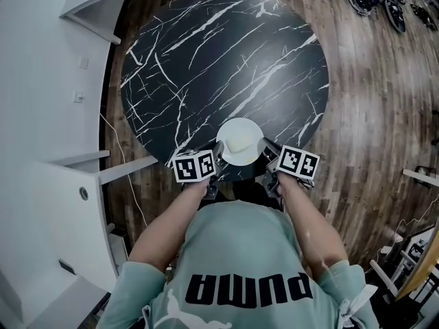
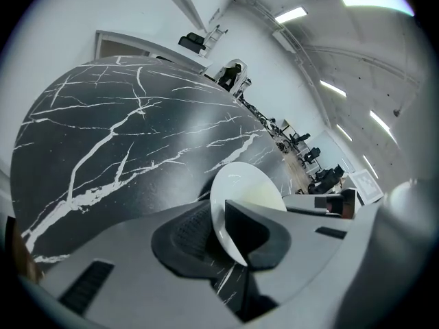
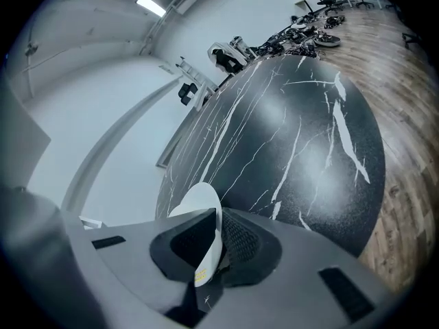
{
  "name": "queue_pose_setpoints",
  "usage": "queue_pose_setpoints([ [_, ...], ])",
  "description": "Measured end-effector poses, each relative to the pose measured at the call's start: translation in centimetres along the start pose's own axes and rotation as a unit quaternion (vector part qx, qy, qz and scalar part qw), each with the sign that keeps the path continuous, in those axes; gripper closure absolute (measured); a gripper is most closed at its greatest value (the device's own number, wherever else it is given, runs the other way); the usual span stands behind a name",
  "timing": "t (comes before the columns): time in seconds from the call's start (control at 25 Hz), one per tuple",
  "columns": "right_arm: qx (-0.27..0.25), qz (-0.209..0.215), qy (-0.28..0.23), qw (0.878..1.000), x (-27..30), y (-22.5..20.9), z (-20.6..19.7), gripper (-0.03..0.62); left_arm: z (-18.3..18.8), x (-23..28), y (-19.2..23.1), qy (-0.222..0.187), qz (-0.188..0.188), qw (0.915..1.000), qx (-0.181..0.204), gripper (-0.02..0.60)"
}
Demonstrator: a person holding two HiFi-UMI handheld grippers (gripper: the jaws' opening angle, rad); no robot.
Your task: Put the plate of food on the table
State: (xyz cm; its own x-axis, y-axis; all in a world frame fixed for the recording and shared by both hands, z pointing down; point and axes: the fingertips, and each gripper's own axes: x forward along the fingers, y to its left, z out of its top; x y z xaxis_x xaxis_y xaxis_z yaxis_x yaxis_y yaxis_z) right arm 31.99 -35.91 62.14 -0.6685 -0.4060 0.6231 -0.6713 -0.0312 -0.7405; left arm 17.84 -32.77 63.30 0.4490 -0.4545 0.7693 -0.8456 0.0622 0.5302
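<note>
My left gripper point(image 2: 221, 232) is pinching the plate point(image 1: 240, 141) by its left rim, one pad on each face, jaws only narrowly apart w/ the rim between them. The plate sits over the near edge of the table point(image 1: 226, 60), by the rim closest to me; can't tell if its base touches the table yet. Pale food point(image 1: 241, 144) is heaped approx mid-plate, can't say what it is. My right gripper point(image 3: 216, 242) is clamped on the opposite rim the same way. To do this step well, imo: lower both sides together so the plate keeps level & the food doesn't slide. Carry it further in from the table's edge so the base is fully on the top, no overhang. Let it land flat, and only then loosen both grips, drawing out sideways w/o dragging the rim. The plate's round, so no real long axis. Its face points up, roughly parallel to the table top, and the grip line runs left-right along the table's near edge.
</note>
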Motion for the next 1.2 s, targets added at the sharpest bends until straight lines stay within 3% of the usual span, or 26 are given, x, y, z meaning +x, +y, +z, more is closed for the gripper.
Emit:
queue_pose_setpoints([
  [0.56,-0.017,-0.011,0.011,1.000,1.3,-1.0,0.5,0.563,0.1,1.5,0.6,0.004,0.021,0.9995,0.025,0.522],
  [0.96,-0.043,-0.023,0.006,0.999,1.7,-1.2,0.6,0.563,0.7,1.6,0.4,-0.003,0.042,0.9953,0.087,0.512],
  [1.2,-0.055,-0.029,0.007,0.998,1.5,-1.2,0.5,0.563,1.1,0.9,0.7,-0.021,0.056,0.9934,0.097,0.512],
])
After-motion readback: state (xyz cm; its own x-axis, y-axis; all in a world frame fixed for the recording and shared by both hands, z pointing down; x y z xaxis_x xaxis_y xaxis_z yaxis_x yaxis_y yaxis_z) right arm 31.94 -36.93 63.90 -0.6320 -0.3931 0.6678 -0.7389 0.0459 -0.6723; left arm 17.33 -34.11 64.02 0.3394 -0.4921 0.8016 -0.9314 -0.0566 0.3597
